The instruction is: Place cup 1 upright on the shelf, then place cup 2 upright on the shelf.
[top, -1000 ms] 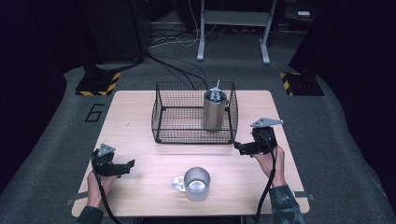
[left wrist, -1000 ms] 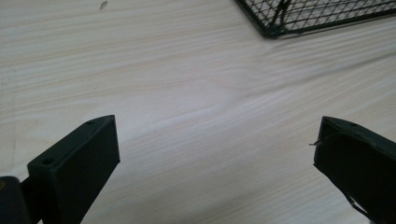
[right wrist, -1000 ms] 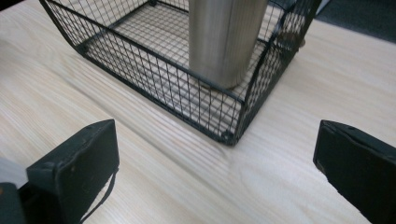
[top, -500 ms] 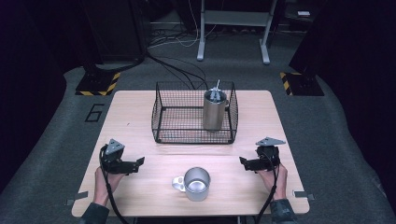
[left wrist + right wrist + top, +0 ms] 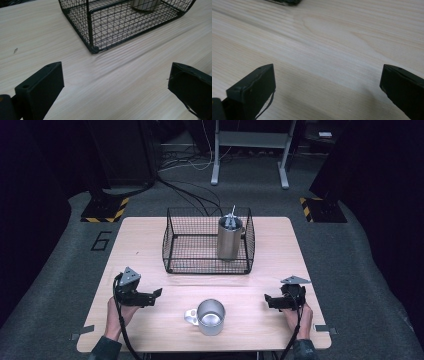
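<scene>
A black wire basket [image 5: 172,245] stands at the middle back of the wooden table [image 5: 140,232], and a tall steel cylinder [image 5: 229,238] with utensils sticking out stands upright in its right half. A steel mug [image 5: 210,317] with its handle to the left sits near the front edge. My left gripper [image 5: 157,294] rests low at the front left, open, pointing right toward the mug, nothing between its jaws. My right gripper [image 5: 267,300] lies at the front right, open and empty, pointing left. In the left gripper view the basket corner [image 5: 93,48] lies ahead of my left gripper [image 5: 116,85].
A dark carpeted floor surrounds the table. Cables and a metal stand frame [image 5: 250,150] lie beyond the far edge. Yellow-black striped plates [image 5: 106,209] sit on the floor at both back corners. Bare wood runs between the basket and the mug.
Both grippers have come down and back toward the front edge of the table; the right one dropped from beside the basket. The basket, cylinder and mug have not moved.
</scene>
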